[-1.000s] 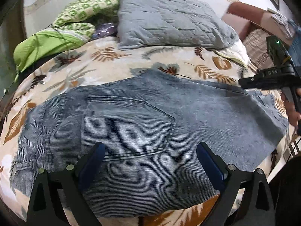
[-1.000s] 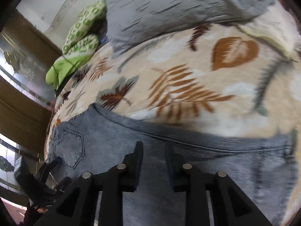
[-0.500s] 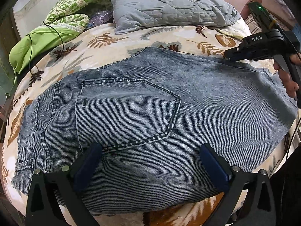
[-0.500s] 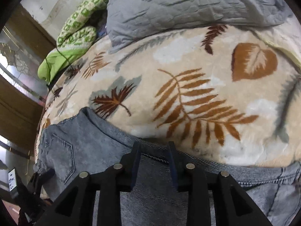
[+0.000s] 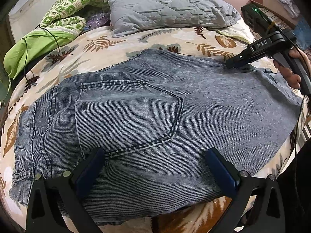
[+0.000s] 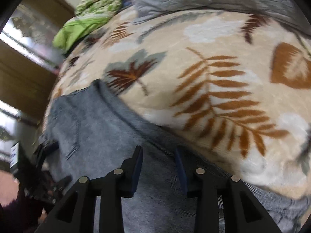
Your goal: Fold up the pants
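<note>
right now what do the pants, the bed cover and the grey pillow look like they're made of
Pants: looks like denim, faded grey-blue, matte; fine diagonal ribbing and a stitched back pocket show.
Bed cover: probably soft fleece or plush; fuzzy, matte nap under printed leaves.
Grey pillow: seems to be quilted woven cloth, crumpled, with stitched diamond lines. Exact fibre cannot be told.

Lit evenly by soft, diffuse indoor light, without hard shadows. Left wrist view sharp, denim weave of pants (image 5: 147, 116) resolved. Right wrist view smeared by motion blur. Strong fisheye bending and black vignette at edges of both.
</note>
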